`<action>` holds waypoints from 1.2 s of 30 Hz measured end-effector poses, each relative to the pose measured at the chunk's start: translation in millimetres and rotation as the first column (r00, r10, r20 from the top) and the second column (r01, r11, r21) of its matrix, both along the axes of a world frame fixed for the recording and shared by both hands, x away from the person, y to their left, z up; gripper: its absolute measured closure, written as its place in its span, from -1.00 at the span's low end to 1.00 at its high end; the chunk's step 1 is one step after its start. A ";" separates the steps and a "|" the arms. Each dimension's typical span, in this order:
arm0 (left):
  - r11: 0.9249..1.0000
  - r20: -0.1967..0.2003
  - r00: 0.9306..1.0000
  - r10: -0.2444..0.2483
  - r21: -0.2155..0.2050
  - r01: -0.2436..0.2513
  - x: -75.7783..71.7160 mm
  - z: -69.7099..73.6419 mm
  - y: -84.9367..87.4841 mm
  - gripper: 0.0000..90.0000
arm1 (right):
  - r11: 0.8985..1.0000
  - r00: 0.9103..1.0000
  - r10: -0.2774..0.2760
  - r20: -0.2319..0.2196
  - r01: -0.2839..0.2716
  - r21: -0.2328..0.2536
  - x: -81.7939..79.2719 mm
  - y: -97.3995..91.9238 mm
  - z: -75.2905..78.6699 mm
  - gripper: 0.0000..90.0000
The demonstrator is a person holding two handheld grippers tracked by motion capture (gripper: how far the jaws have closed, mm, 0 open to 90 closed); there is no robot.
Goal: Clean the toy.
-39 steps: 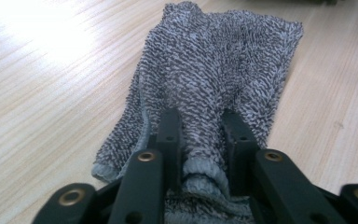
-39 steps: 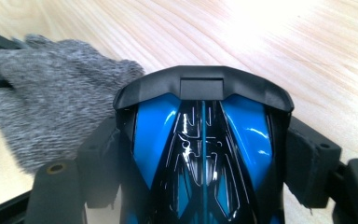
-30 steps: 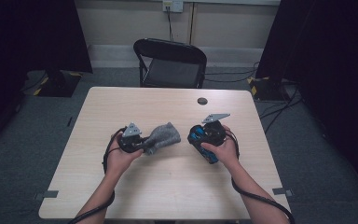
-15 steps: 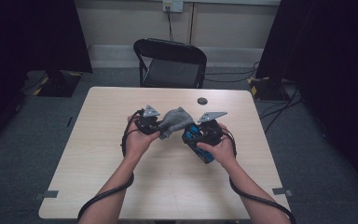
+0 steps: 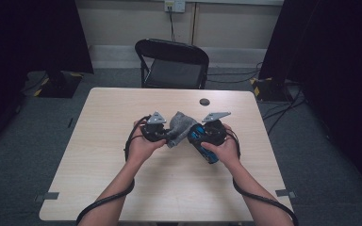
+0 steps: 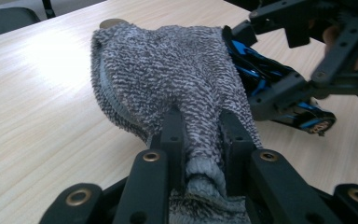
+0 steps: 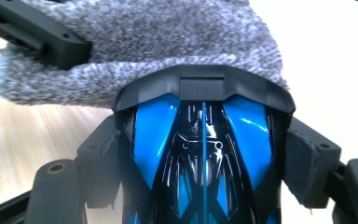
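Note:
A grey fuzzy cloth (image 5: pixel 181 124) hangs above the table's middle, pinched at one end by my left gripper (image 5: pixel 168 134), which is shut on it. In the left gripper view the cloth (image 6: pixel 168 70) bulges out beyond the left gripper (image 6: pixel 200 128). It drapes against a blue and black toy car (image 6: pixel 265 79). My right gripper (image 5: pixel 195 136) is shut on the toy car (image 5: pixel 203 147), its pads on the car's two sides. In the right gripper view the car (image 7: pixel 200 154) sits between the pads (image 7: pixel 307 154), and the cloth (image 7: pixel 144 42) covers its far end.
A small dark round disc (image 5: pixel 204 101) lies near the far edge of the wooden table (image 5: pixel 122 188). A black folding chair (image 5: pixel 174 66) stands behind the table. Cables trail from both grippers along the forearms.
My left hand has carried the cloth to the right and a little up, from apart to touching the toy car's end. The right hand with the car has stayed put.

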State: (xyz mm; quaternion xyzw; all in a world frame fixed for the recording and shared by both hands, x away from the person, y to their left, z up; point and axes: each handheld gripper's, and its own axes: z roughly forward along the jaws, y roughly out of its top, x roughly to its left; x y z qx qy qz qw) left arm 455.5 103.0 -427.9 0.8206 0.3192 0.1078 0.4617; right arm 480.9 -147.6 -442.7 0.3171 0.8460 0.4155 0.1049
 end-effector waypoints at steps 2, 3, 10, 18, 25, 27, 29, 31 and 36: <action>1.000 -0.001 1.000 -0.011 -0.007 0.011 -2.3 0.3 1.7 0.67 | 1.000 1.000 -0.002 -0.002 0.002 -0.008 1.1 -0.1 0.0 -0.44; 1.000 0.001 1.000 -0.015 -0.009 0.015 -3.0 0.5 2.6 0.67 | 1.000 1.000 -0.005 0.000 0.005 -0.011 1.3 -0.1 0.1 -0.44; 0.999 0.000 1.000 -0.030 -0.022 0.030 -8.8 0.7 7.8 0.67 | 1.000 1.000 -0.024 -0.006 0.024 -0.017 6.1 -3.5 1.3 -0.44; 0.999 -0.010 0.999 -0.041 -0.028 0.041 -14.6 -0.5 14.6 0.68 | 0.999 0.999 -0.044 -0.015 0.043 -0.021 11.2 -6.6 1.1 -0.44; 0.998 -0.016 0.999 -0.049 -0.032 0.048 -20.6 -1.9 25.0 0.68 | 0.998 0.998 -0.058 -0.012 0.058 -0.019 13.8 -8.2 4.5 -0.44; 0.999 -0.017 0.999 -0.047 -0.023 0.047 -22.4 -1.3 30.1 0.68 | 0.998 0.998 -0.059 -0.012 0.058 -0.021 14.4 -8.3 5.5 -0.44; 0.999 -0.017 0.999 -0.036 -0.018 0.036 -23.6 -1.2 36.0 0.68 | 0.998 0.998 -0.058 -0.014 0.057 -0.020 15.4 -8.9 6.4 -0.44; 0.999 -0.021 0.999 -0.031 -0.019 0.030 -24.6 -1.4 42.1 0.68 | 0.998 0.998 -0.062 -0.014 0.062 -0.013 16.1 -10.0 7.1 -0.44; 1.000 -0.011 1.000 0.015 -0.011 -0.015 -23.0 -0.3 56.7 0.68 | 0.998 0.998 -0.057 -0.013 0.057 -0.008 15.8 -11.3 8.2 -0.44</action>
